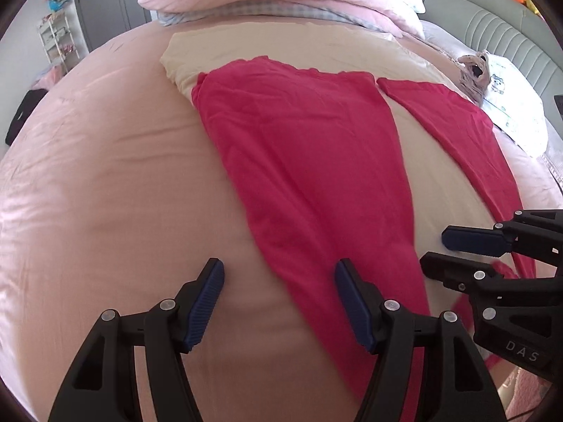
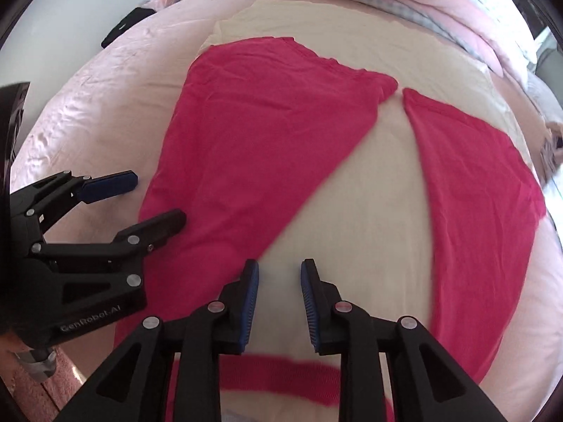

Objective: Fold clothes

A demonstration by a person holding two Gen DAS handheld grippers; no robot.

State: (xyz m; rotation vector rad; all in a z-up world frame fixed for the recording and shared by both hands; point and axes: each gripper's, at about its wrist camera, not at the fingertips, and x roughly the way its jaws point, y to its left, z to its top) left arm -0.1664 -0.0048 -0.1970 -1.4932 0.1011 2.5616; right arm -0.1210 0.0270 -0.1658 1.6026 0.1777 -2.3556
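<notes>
Red pants [image 1: 299,161] lie spread on the cream sheet [image 1: 352,52] on the pink bed [image 1: 105,176], legs splayed in a V. In the left wrist view one leg runs from upper centre down to the bottom, the other [image 1: 468,130] slants along the right edge. In the right wrist view the waistband [image 2: 281,372] sits at the very bottom, under the fingers.

Left gripper [image 1: 279,302] hangs over the lower part of the near leg, jaws well apart, nothing between them: one finger over bare pink bedding, the other over red cloth. Right gripper [image 2: 279,302] has its jaws parted only a little, over cream sheet in the gap between the legs, gripping nothing. In the left view it sits at lower right [image 1: 457,249], close to the far leg's edge.

My read: the job now is bringing one leg over the other. To do it well, each gripper wants a clean pinch on the same leg, one near the waistband, one further along, catching both layers of cloth and none of the sheet. Lift just enough to clear, carry across evenly, line up the edges, then let go. Risk: pinching the sheet along with the pants.
</notes>
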